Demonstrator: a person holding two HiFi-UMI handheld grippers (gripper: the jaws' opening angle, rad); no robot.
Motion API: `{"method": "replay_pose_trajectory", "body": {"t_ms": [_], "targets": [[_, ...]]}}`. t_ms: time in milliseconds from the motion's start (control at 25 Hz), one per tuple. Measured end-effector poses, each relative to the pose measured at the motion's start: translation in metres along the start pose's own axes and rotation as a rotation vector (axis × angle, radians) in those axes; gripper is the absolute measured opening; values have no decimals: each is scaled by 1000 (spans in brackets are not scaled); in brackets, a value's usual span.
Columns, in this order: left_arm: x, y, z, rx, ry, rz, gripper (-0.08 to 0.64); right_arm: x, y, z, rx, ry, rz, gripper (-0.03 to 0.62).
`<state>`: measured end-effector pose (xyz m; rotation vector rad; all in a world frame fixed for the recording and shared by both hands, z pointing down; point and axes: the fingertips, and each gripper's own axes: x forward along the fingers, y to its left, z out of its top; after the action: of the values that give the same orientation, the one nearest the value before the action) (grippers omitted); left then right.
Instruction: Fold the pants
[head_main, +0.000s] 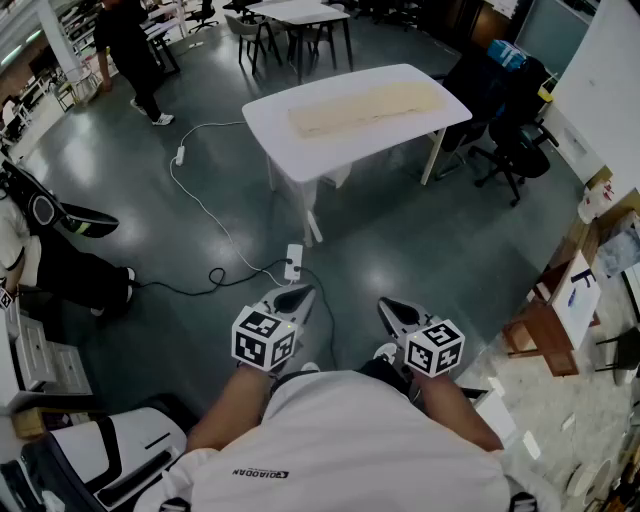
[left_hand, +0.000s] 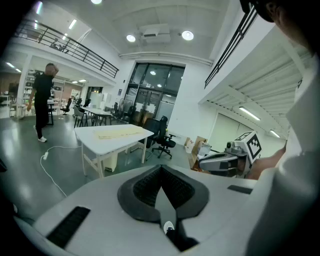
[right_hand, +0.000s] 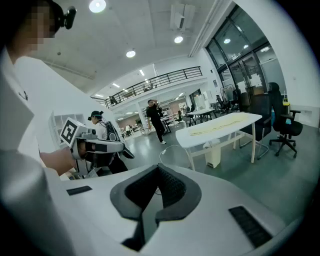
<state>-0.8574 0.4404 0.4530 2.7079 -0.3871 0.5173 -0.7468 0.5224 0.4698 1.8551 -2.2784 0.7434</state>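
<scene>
Left gripper (head_main: 299, 293), right gripper (head_main: 389, 307) closed, empty, pants (head_main: 366, 105) on table (head_main: 330, 155)

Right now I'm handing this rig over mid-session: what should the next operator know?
Left gripper: jaws shut, empty, held low in front of the body.
Right gripper: jaws shut, empty, level with the left one.
Long beige pants: laid out flat along the white rectangular table, across the floor, well ahead of both grippers.
Done: no fold can be made out from this distance; neither gripper touches the pants.
Left: probably everything. Walk to the table, grasp the pants, fold them.
</scene>
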Motion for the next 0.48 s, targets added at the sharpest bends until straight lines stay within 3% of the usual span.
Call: {"method": "replay_pose_trajectory", "body": {"t_ms": [480], "targets": [[31, -24, 9, 8, 10, -4, 25, -17, -24, 7, -12, -20, -3, 17]]}}
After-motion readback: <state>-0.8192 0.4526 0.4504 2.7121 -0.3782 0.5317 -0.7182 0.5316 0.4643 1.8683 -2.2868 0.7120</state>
